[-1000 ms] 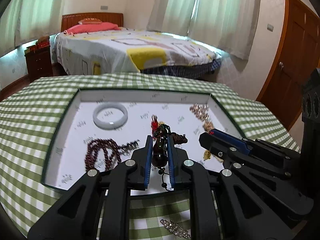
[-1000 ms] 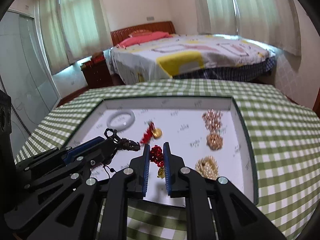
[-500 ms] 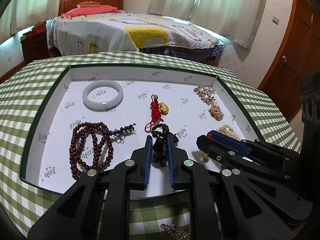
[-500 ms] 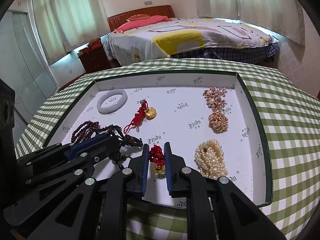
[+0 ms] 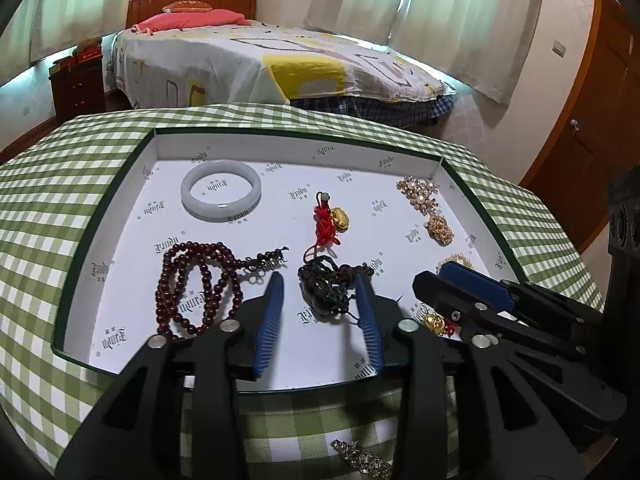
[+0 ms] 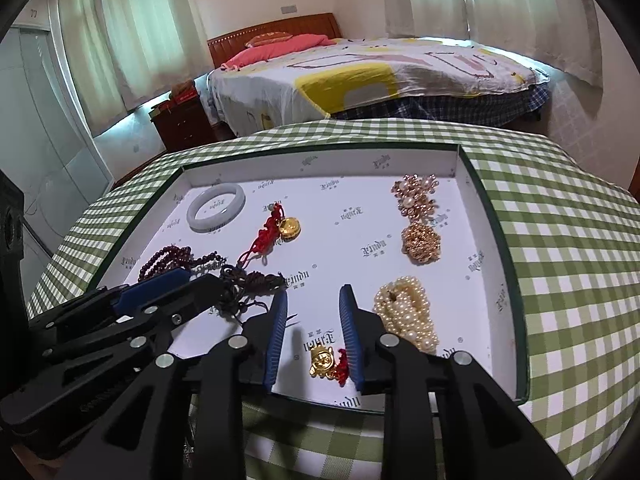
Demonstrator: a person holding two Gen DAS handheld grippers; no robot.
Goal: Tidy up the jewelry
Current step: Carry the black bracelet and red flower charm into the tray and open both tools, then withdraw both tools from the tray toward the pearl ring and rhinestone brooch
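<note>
Both tongs are opening now, where a second ago they were clamped: left tongs (image 5: 320,304) releasing the dark cord pendant (image 5: 323,294), right tongs (image 6: 313,330) releasing the gold charm (image 6: 323,361). Both pieces are lying in the white tray (image 5: 248,364), so these placements are looking done.

Shallow white printed tray (image 5: 120,200) holding pale jade bangle (image 5: 221,196), dark red bead string (image 5: 196,284), black corded pendant (image 5: 324,292), two gold charms on red cord (image 6: 280,228) (image 6: 326,362), pearl bracelet (image 6: 406,312), two gold brooches (image 6: 416,196) (image 6: 421,242)

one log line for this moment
left gripper: opening over dark pendant | right gripper: opening over gold charm | both in tray
</note>
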